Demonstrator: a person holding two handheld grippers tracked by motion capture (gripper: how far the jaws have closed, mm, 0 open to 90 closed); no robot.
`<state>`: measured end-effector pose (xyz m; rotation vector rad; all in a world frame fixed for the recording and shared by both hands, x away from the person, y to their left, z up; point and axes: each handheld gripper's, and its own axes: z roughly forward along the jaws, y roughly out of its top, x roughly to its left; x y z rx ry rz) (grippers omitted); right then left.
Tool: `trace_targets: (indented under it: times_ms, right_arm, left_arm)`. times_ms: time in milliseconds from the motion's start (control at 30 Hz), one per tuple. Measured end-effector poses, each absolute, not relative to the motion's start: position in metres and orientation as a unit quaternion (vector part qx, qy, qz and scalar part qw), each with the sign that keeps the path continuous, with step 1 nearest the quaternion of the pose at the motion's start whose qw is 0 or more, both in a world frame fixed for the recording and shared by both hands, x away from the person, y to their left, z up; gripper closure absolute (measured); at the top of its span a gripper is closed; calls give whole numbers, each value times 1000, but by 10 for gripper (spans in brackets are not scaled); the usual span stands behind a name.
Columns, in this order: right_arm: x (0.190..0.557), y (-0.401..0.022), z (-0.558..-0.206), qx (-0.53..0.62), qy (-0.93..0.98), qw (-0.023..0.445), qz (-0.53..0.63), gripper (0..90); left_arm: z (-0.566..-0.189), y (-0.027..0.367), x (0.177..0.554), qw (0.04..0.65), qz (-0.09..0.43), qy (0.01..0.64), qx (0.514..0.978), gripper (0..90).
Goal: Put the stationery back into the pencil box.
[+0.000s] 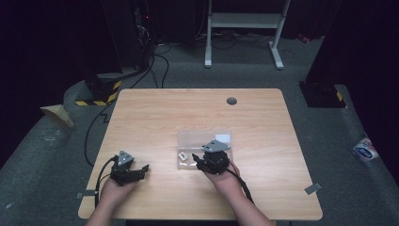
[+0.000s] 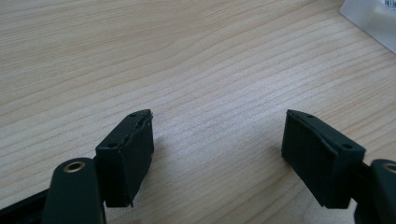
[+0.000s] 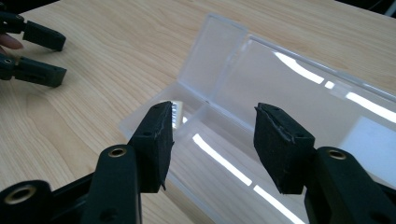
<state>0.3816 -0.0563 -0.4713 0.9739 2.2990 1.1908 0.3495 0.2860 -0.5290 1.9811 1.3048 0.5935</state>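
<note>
Clear plastic case (image 3: 261, 112) lid open, small white item inside; both tongs released, nothing gripped

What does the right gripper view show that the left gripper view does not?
Right gripper view: the clear box lying open, lid tipped back, a small white item inside at its near end, seen between the right gripper's open, empty jaws; the left gripper sits farther off.

Left gripper view: the left gripper's wide-open jaws over bare wood, nothing between them.

Both: the wooden table and the box, just a corner of it in the left gripper view.
</note>
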Motion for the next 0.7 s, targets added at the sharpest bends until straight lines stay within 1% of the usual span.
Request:
trace_targets:
  times_ms: [267, 533, 700]
  right_arm:
    - [376, -95, -471, 369, 803, 196, 424, 441]
    - [368, -139, -478, 400, 788, 209, 419, 424]
    - [365, -171, -484, 418, 780, 227, 406, 408]
  left_arm:
    - [-529, 286, 349, 341, 229, 502, 761, 253]
    - [-529, 286, 349, 341, 229, 504, 760, 253]
    - [-529, 286, 349, 340, 229, 503, 760, 253]
